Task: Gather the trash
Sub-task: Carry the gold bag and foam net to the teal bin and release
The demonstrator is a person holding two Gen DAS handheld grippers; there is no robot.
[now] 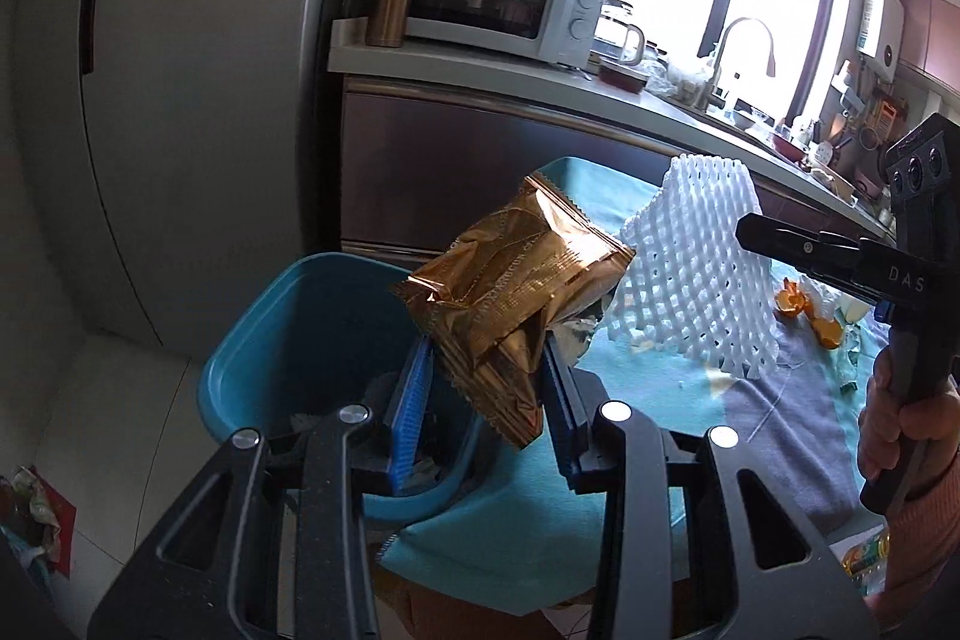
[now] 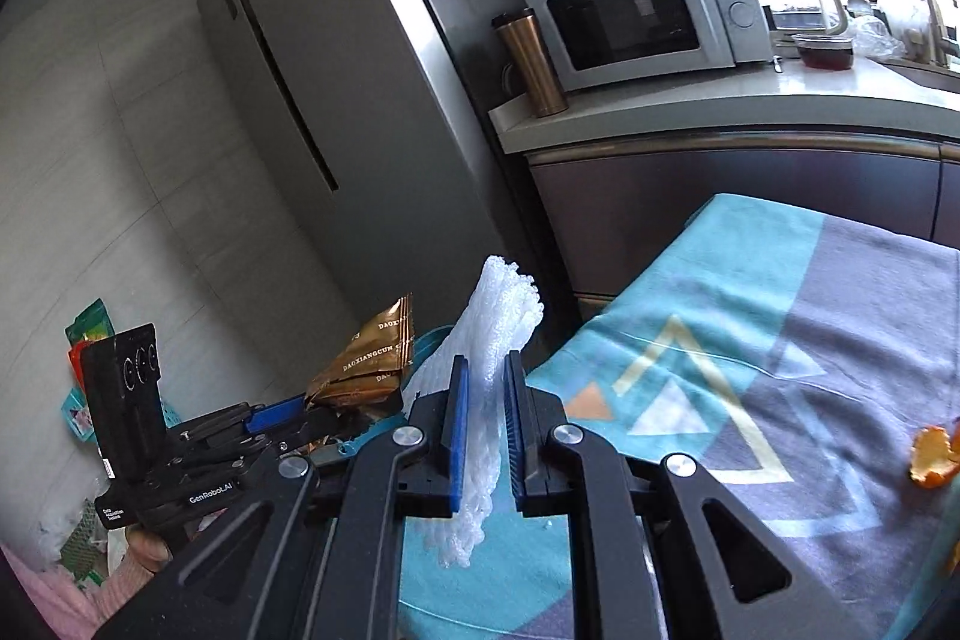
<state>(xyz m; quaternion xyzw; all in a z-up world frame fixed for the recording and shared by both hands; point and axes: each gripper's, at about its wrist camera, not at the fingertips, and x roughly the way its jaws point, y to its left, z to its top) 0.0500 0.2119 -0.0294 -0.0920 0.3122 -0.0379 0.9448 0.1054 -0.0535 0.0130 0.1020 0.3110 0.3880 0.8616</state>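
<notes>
Your left tongs (image 1: 486,370) pinch the gold wrapper (image 1: 516,292) above the blue bin (image 1: 288,316); your right tongs (image 2: 485,430) pinch the white foam net (image 2: 492,340). Neither is dropped yet, and orange peel (image 2: 933,457) waits at three o'clock on the surface (image 2: 780,340).

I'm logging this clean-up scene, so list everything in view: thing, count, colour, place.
crinkled foil snack wrapper: one, gold, above the bin
foam fruit net: one, white, over the table edge
plastic bin: one, blue, on the floor by the table
orange peel: a few pieces, orange, on the tablecloth
patterned tablecloth: one, teal and grey
microwave: one, white, on the counter
tumbler: one, copper, beside the microwave
left gripper: fingers clamp the wrapper
right gripper: fingers clamp the net
</notes>
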